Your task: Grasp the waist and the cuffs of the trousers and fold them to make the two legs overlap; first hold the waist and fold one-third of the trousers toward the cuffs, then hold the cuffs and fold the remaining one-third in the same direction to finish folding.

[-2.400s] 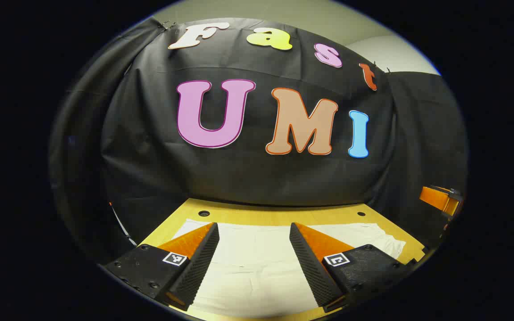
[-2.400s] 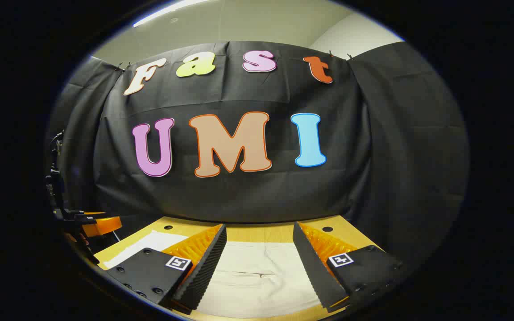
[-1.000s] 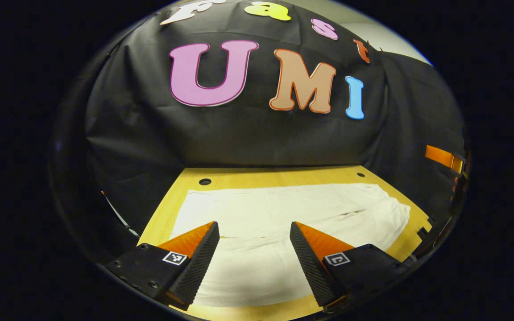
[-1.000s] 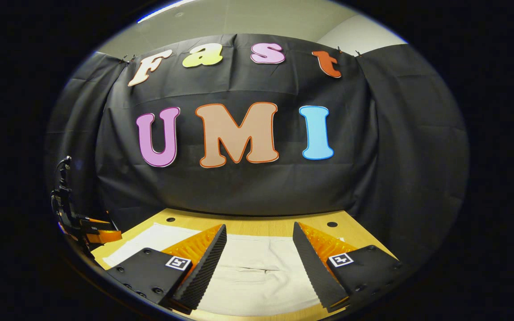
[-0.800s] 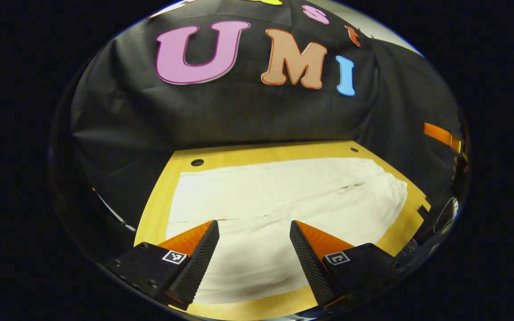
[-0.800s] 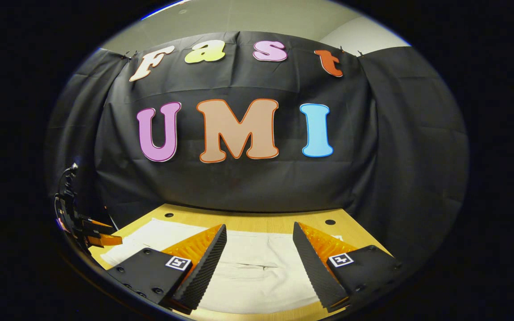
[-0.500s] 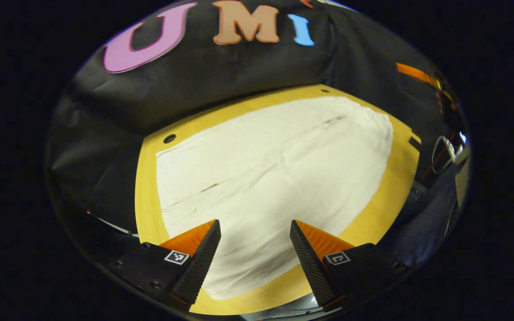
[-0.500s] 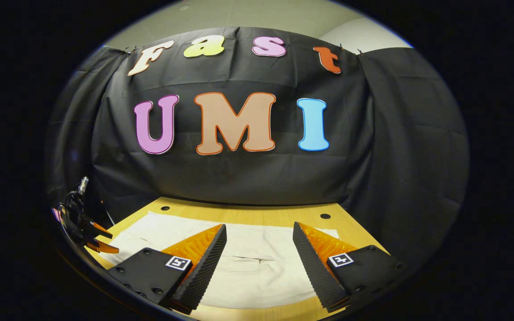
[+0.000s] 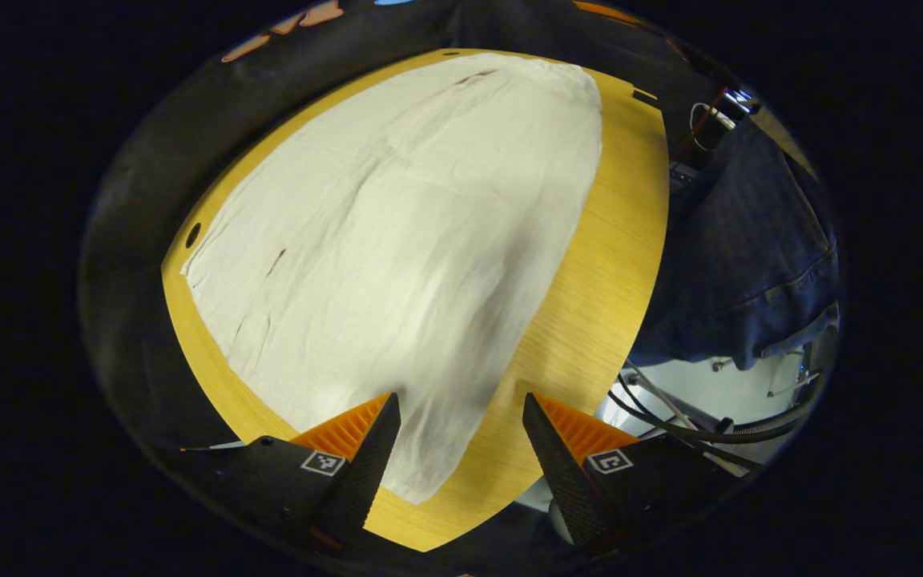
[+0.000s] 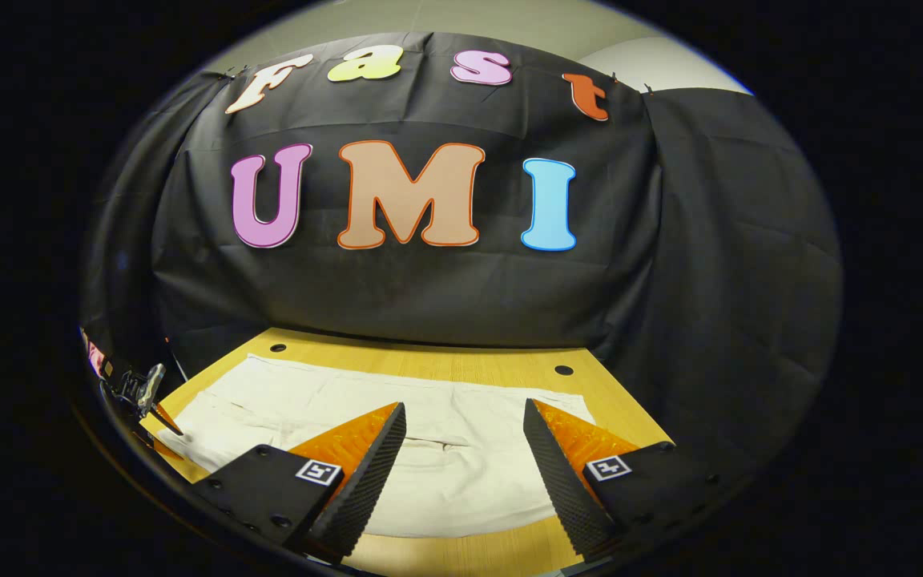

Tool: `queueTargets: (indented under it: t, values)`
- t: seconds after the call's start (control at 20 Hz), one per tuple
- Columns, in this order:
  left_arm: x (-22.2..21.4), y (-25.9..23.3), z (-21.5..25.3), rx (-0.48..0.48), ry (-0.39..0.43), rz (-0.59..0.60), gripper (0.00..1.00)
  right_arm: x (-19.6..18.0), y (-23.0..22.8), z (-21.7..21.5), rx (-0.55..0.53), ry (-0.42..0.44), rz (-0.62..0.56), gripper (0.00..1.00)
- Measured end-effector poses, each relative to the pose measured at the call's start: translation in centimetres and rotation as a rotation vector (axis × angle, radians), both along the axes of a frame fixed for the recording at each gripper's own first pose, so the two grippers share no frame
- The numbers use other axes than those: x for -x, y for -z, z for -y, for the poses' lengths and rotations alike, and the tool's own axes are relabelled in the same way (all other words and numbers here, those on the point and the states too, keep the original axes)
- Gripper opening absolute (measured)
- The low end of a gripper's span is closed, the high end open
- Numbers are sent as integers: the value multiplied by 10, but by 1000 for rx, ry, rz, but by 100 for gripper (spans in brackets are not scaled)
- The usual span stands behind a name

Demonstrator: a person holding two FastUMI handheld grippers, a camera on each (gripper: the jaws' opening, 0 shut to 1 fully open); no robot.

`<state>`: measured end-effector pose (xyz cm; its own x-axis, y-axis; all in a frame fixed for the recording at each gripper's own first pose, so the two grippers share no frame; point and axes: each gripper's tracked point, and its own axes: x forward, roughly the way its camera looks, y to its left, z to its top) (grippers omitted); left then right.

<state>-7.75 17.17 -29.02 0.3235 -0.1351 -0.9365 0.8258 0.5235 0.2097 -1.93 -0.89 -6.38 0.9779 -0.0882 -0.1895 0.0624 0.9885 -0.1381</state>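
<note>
Cream trousers [image 9: 397, 240] lie flat on the yellow wooden table [image 9: 590, 280]. In the left gripper view I look steeply down on them. My left gripper [image 9: 460, 398] is open, hovering over the near corner of the cuff end, with nothing between its fingers. In the right gripper view the trousers [image 10: 285, 401] stretch across the table [image 10: 429, 365], waist end nearest. My right gripper [image 10: 464, 405] stands open above the waist, apart from the cloth. The left gripper [image 10: 141, 397] shows small at the far left edge there.
A person in dark jeans [image 9: 742, 240] stands at the table's front edge. Cables [image 9: 670, 417] hang below that edge. Round holes [image 10: 278, 348] [image 10: 563, 370] mark the table's back corners. The black cloth wall closes off the back.
The left gripper has pitched sharply down and swung round, so it now looks down on the trousers. The right gripper has tipped down slightly, showing more table. Both stayed open.
</note>
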Motion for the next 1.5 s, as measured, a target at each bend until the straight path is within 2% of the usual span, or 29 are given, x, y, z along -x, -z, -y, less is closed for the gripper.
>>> queueTargets:
  t: [0.4,0.55,0.7,0.95,1.05,1.1,1.25,1.35,1.4,1.45,1.5]
  values:
    - [12,15,-15,-113,75,-90,92,-1,10,9,30,0,-39,95]
    - [13,15,-12,-125,108,-119,88,-2,15,11,43,-10,-58,95]
    - [10,17,-13,-147,139,-141,89,-3,23,13,46,-30,-89,95]
    - [8,17,-14,-153,144,-146,87,-13,33,16,55,-84,-128,96]
    - [3,16,-17,-172,142,-154,78,-19,40,18,61,-118,-148,98]
    - [1,16,-18,-185,137,-160,69,-22,45,18,70,-135,-161,98]
    - [-9,15,-24,-238,146,-177,53,-24,63,24,96,-187,-199,98]
    - [-17,15,-25,-241,147,-161,33,-24,75,27,124,-229,-229,97]
    - [-20,14,-26,-243,146,-150,18,-24,83,31,150,-256,-255,98]
    - [-22,17,-28,-250,151,-143,8,-23,89,35,176,-278,-276,98]
    - [-22,15,-28,-254,155,-140,5,-23,97,42,213,-307,-309,98]
